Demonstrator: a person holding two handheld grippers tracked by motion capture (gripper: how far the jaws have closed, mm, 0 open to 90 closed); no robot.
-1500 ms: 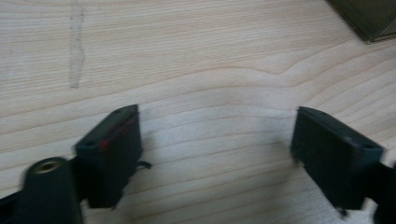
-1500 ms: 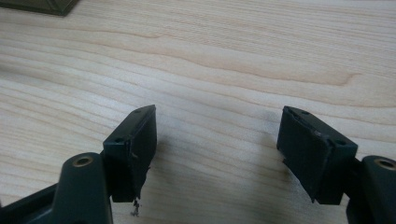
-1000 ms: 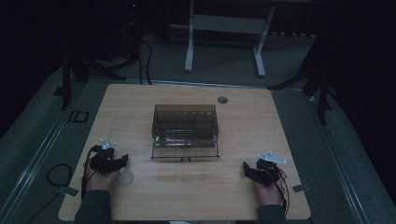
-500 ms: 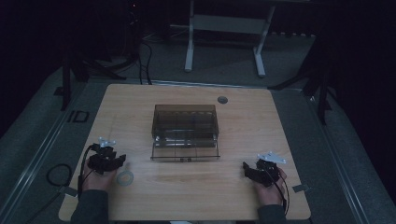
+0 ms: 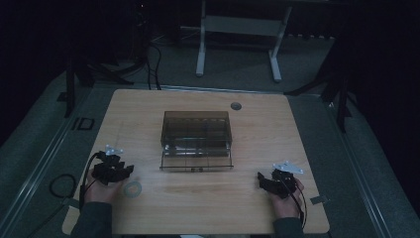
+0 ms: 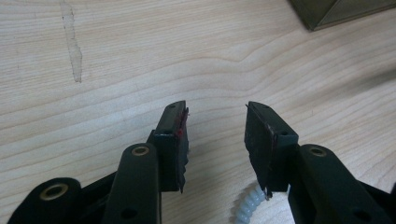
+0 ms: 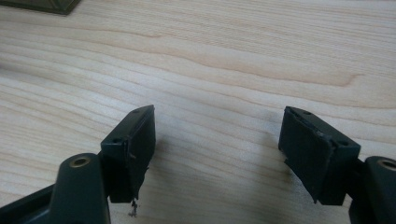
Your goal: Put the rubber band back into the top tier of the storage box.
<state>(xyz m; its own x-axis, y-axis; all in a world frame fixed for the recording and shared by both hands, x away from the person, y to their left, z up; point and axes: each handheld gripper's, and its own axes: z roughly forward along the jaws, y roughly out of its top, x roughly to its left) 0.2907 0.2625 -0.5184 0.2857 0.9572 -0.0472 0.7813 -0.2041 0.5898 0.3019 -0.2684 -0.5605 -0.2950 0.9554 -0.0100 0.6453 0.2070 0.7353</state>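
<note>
My left gripper [image 5: 124, 171] hovers low over the wood table [image 5: 148, 106] at its front left. Its jaws have just been closing and stand half open [image 6: 217, 105] with nothing between the pads. A pale ridged ring [image 5: 132, 188] lies flat on the table just right of that hand; an arc of the ring [image 6: 246, 209] peeks out low beside the right-hand jaw. At the front right my right gripper [image 5: 265, 181] rests with its jaws wide apart [image 7: 219, 112] over bare wood.
A dark see-through box [image 5: 196, 130] stands mid-table with a clear tray [image 5: 197, 161] drawn out at its front. A round cable grommet [image 5: 236, 105] sits behind it. A strip of tape residue [image 6: 71, 42] marks the wood.
The left hand has edged slightly left, away from the ring. The ring, the box and the right gripper have stayed put.
</note>
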